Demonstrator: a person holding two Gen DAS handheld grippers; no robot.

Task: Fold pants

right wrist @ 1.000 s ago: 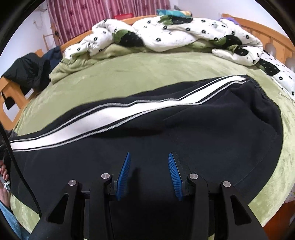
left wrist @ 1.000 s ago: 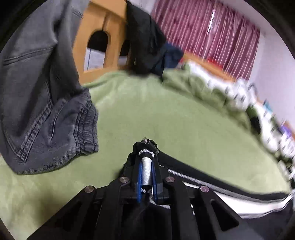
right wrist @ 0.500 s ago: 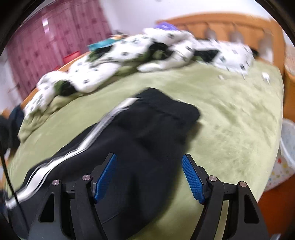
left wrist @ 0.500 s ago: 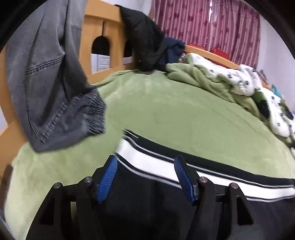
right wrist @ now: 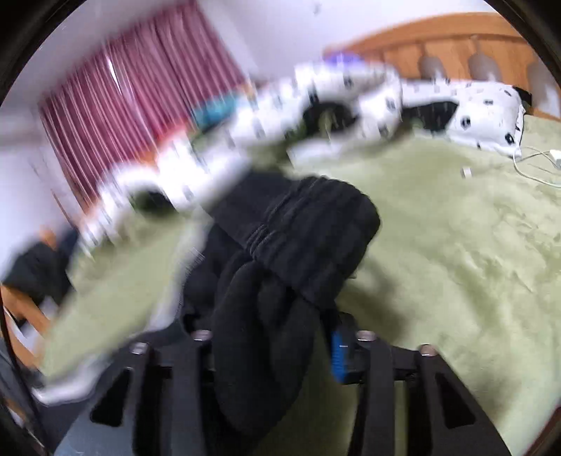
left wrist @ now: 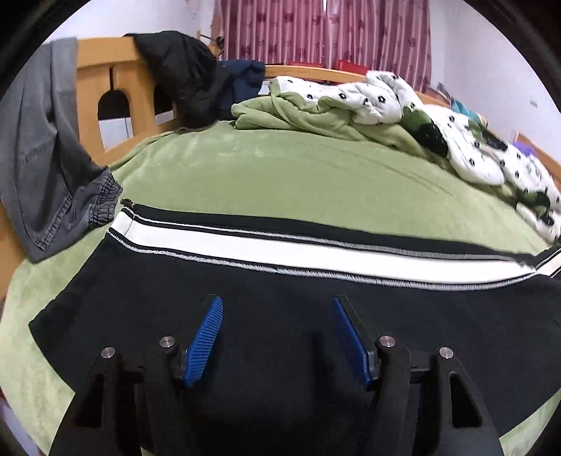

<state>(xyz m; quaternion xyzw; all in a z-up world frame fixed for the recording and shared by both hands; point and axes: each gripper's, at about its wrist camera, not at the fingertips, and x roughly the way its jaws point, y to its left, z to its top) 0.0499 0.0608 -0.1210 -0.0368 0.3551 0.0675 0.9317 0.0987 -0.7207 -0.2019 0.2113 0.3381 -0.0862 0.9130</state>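
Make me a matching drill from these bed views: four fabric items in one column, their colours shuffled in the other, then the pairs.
Items:
1. pants
2. jeans
3. blanket
4. curtains

Colours:
A. grey
B. dark pink
C. black with a white side stripe
D. light green

Pairs: 1-C, 2-A, 3-D, 4-B

Grey jeans (left wrist: 45,168) hang over the wooden footboard (left wrist: 105,80) at nine o'clock; a spotted duvet (left wrist: 466,140) lies at two, before pink curtains (left wrist: 322,31).
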